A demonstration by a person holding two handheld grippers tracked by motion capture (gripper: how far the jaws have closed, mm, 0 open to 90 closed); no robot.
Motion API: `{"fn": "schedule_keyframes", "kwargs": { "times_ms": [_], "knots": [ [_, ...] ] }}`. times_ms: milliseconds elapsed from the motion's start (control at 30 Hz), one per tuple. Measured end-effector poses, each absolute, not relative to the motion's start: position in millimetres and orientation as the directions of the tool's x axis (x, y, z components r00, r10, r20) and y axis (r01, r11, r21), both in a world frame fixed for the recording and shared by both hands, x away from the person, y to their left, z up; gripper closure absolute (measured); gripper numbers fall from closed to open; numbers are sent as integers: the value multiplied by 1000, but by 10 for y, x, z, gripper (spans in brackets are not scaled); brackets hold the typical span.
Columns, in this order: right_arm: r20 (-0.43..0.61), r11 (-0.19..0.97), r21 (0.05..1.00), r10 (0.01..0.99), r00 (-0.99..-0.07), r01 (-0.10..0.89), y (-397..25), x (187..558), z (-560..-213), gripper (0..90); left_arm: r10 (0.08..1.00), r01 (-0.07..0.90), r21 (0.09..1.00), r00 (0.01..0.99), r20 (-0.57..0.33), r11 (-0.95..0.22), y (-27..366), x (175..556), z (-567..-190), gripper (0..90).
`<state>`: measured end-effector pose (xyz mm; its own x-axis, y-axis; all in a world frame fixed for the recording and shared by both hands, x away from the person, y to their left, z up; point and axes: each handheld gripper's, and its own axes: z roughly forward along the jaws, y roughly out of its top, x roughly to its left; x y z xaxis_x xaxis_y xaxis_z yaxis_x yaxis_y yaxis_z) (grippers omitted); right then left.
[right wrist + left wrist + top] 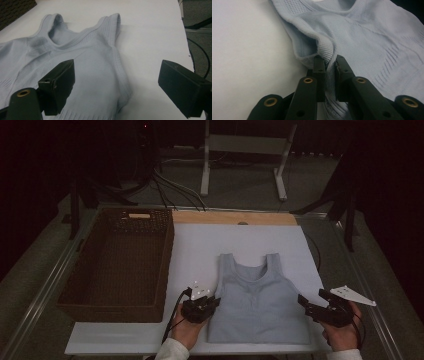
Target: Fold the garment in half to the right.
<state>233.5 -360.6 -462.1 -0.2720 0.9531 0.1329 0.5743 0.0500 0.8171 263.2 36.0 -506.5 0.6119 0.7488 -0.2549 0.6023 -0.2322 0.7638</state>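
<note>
A pale blue sleeveless top (pixel 257 297) lies flat on the white board (pixel 200 250), straps pointing away from me. My left gripper (pixel 212 301) sits at the top's left side edge, and in the left gripper view its jaws are shut on a bunched ridge of the top (pixel 362 37) near the armhole. My right gripper (pixel 311 306) hovers at the top's right side edge near the hem. In the right gripper view its jaws stand wide open over the top (pixel 95 65), with the right edge of the fabric between them.
A dark brown wicker basket (pixel 75 295) stands left of the board, its inside bare. A wooden strip (pixel 235 217) runs along the board's far edge. Cables (pixel 170 185) and a white stand (pixel 245 150) lie on the floor beyond the table.
</note>
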Motion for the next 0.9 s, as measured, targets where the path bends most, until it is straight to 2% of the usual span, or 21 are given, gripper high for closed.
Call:
{"fn": "schedule_keyframes", "kwargs": {
  "times_ms": [900],
  "knots": [
    [134,50,816,953,-273,576,-3591,2350,-4621,140,812,617,766,533,-239,-180,740,2519,-4891,826]
  ]
}}
